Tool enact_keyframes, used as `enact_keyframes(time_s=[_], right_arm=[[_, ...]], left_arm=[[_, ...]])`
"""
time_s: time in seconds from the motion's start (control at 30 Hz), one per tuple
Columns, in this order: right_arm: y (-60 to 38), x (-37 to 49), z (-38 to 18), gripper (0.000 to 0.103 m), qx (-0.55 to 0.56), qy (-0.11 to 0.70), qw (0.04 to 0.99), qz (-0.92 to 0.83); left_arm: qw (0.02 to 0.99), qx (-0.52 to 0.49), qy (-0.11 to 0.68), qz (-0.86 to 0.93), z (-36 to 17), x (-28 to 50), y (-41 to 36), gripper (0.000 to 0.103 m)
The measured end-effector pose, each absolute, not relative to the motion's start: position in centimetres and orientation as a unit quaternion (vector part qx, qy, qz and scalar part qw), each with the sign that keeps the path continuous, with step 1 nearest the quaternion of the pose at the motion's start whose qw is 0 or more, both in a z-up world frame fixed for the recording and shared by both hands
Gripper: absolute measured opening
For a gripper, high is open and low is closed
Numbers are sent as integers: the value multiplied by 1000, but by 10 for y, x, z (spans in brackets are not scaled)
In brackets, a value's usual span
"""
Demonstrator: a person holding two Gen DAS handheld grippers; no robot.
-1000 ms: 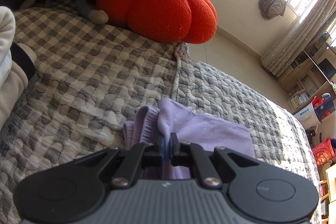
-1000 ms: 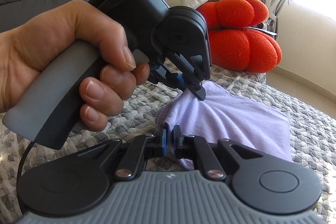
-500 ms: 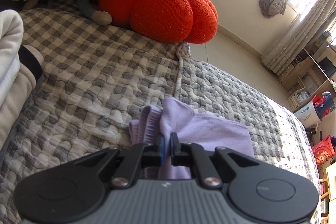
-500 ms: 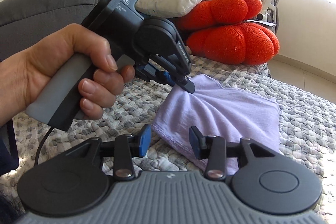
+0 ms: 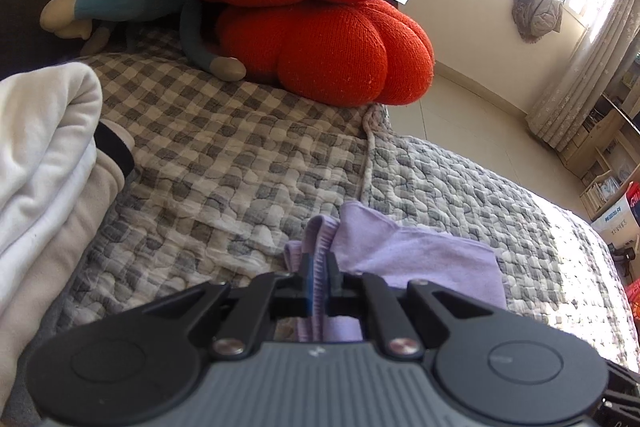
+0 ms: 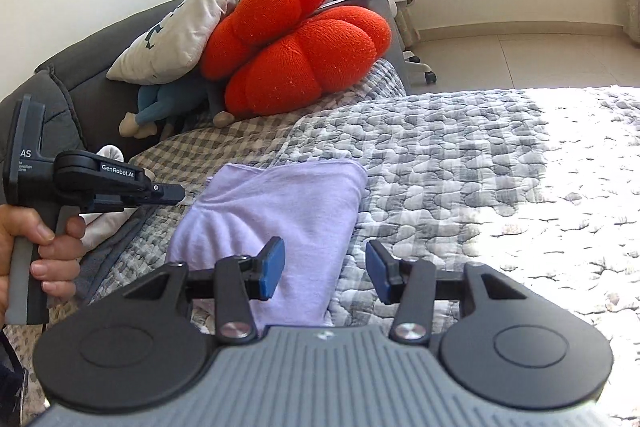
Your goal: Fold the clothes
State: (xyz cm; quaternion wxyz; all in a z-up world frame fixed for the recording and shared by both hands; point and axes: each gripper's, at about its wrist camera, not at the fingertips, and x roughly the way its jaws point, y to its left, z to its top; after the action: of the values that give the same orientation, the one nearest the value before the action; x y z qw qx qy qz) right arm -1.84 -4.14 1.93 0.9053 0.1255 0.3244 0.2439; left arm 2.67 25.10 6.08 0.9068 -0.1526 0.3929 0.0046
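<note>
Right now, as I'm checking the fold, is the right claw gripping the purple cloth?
No: the right claw stands open and opening, its pads clear above the purple cloth.

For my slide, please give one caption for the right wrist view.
Right gripper opening above the lavender garment on the quilt.
</note>
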Motion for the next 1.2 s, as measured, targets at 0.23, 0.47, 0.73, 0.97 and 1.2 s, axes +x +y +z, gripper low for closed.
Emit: enact_keyframes(time_s=[0.23,0.47,0.73,0.97,1.2], right_arm=[[-47,-5,4,45,162,389,871,252],[-48,-9,-2,9,156,404,864,258],[-45,-17,10,7,135,375,881,256],[-35,-16,3,7,88,394,879,252],[-55,-3,5,29,138,407,864,263]], left_arm=[[881,-206,426,2,52,4,249,14],[877,-164,451,3,37,9,231,37],[874,-190,447,22,40,4,237,12],[873,-193,448,29,46,-1,237,3],[879,-170,443,41,50,0,238,13]])
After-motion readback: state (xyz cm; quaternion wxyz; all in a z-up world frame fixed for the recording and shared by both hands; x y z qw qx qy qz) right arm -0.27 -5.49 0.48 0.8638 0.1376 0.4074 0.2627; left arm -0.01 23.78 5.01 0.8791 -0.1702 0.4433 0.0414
